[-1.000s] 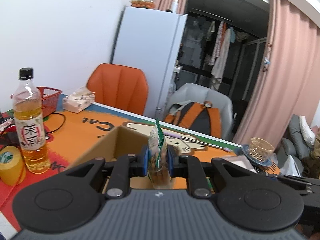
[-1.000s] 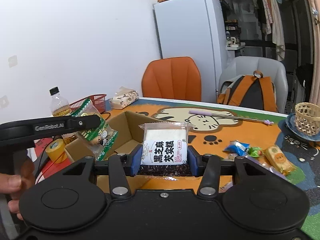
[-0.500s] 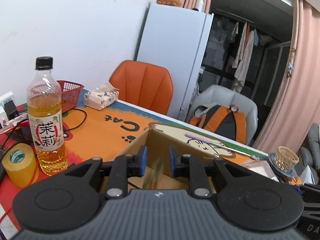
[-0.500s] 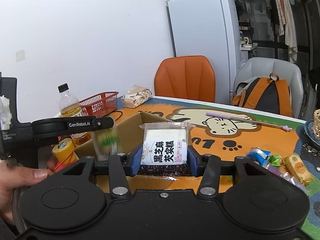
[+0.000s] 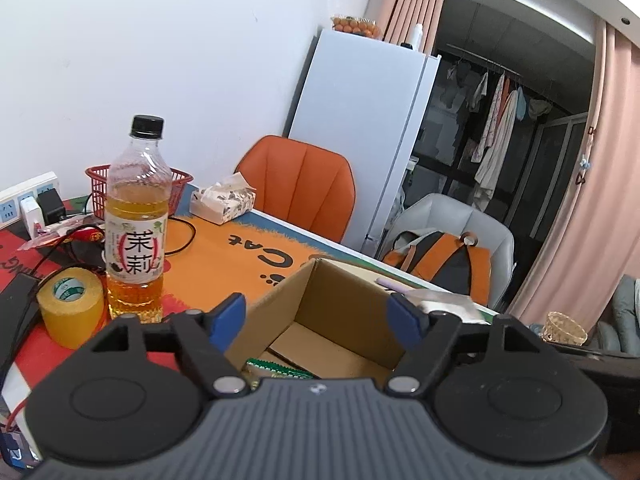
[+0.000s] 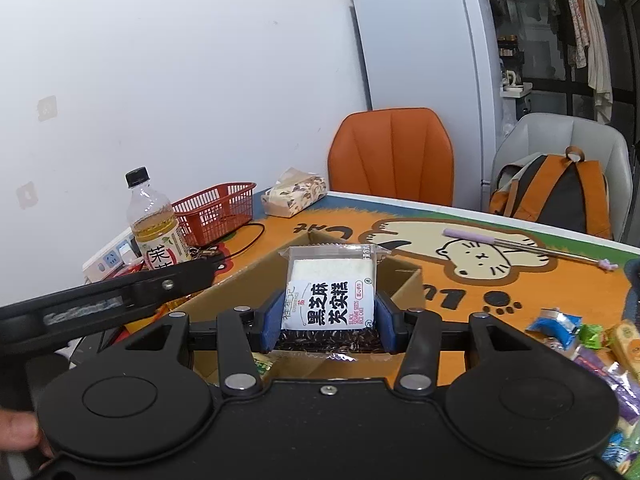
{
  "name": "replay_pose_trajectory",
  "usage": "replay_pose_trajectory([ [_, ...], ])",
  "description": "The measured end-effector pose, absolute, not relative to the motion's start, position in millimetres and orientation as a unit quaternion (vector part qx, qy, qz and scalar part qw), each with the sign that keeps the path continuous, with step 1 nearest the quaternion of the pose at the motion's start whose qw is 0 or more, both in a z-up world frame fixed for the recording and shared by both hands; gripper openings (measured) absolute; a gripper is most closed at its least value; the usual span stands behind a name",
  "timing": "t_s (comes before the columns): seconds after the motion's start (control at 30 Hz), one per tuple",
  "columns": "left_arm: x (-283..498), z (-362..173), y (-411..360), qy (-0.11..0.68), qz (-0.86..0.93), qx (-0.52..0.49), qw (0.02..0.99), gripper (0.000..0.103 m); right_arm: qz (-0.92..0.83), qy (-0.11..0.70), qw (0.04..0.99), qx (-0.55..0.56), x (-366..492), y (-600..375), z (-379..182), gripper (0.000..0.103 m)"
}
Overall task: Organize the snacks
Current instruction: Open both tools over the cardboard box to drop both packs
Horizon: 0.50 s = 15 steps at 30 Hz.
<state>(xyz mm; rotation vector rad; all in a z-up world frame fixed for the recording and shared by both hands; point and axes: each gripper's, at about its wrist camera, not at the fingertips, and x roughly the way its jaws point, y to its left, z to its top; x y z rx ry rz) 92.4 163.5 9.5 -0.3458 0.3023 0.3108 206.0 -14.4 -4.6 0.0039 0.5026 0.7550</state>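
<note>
The clear-wrapped black sesame rice cake packet point(image 6: 331, 294) is pinched upright between the blue pads of the right gripper point(image 6: 327, 322), held over the open brown cardboard box point(image 6: 400, 276), seemingly ready to be dropped in. The left gripper point(image 5: 318, 318) has just been opening, nothing between its jaws, and a green-edged snack packet point(image 5: 276, 369) lies on the box floor below it. Loose wrapped snacks point(image 6: 576, 330) wait on the orange cat-print mat point(image 6: 560, 292), right of the box.

Left gripper point(image 5: 318, 322) has just been opening, its blue pads point(image 5: 228, 316) now wide apart with nothing pinched between them. Right gripper point(image 6: 327, 322) is tilted slightly down, pads clamped on either side of a packet. A hand point(image 6: 18, 428) peeks in bottom left
</note>
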Motion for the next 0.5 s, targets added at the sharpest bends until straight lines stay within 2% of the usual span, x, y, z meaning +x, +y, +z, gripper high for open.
replay_pose_trajectory([
  [0.23,82.9,8.6,172.5,0.143,0.159,-0.183,0.96,0.087,0.377,0.239,0.895,0.02,209.8,-5.4,-1.7,0.048],
  [0.3,82.0,8.0,171.7,0.147,0.16,-0.184,0.959,0.089,0.375,0.24,0.895,0.026,212.2,-7.9,-0.9,0.057],
  [0.43,81.4,6.5,168.6,0.152,0.157,-0.184,0.958,0.095,0.363,0.243,0.899,0.037,212.9,-22.8,-1.1,0.06],
  [0.5,81.4,6.4,165.2,0.156,0.158,-0.181,0.958,0.095,0.357,0.249,0.899,0.043,213.2,-31.6,-3.1,0.066],
])
